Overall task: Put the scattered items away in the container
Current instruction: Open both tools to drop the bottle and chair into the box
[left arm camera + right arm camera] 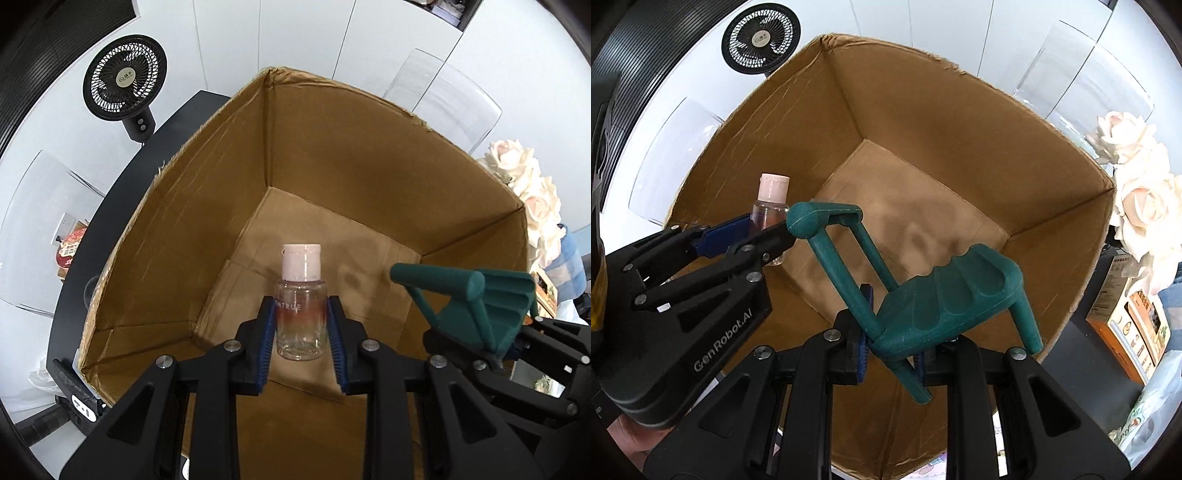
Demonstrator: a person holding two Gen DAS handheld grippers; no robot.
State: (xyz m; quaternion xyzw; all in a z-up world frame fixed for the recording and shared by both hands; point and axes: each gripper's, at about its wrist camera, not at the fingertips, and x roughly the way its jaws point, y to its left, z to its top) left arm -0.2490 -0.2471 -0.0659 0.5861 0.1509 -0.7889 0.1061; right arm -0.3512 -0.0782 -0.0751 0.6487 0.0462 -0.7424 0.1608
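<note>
Left wrist view: nearest the lens, left gripper (301,325), black w/ blue pads, jaws clamped on a small clear plastic bottle w/ pale pink cap (301,302). Bottle upright, held at mid-body, hanging over the inside of a large brown cardboard box (177,229). Box open at top, floor bare, nothing lying in it. To the right, right gripper (517,343) holds a dark green plastic toy chair (476,306), also over the box, near its right wall; the two held items are apart. Box sits on a black tabletop (122,184). Beyond: black round fan (123,77), cream artificial roses (524,177) just past the box's right rim.

Right wrist view: nearest, right gripper (892,354), jaws shut on the green chair (945,295) at the seat's underside/leg area; chair tilted, backrest rail pointing left. Left gripper (753,232) enters from the left w/ bottle (770,206) between its jaws; chair's backrest end looks to be touching or just beside the left gripper's tip, can't tell which. Both items are over the box (960,122), above its floor; floor is bare, w/ open room in the middle and toward the far corner. Roses (1137,177) by the right rim, fan (761,37) beyond the far-left rim, printed cartons (1126,321) outside the box at right.
</note>
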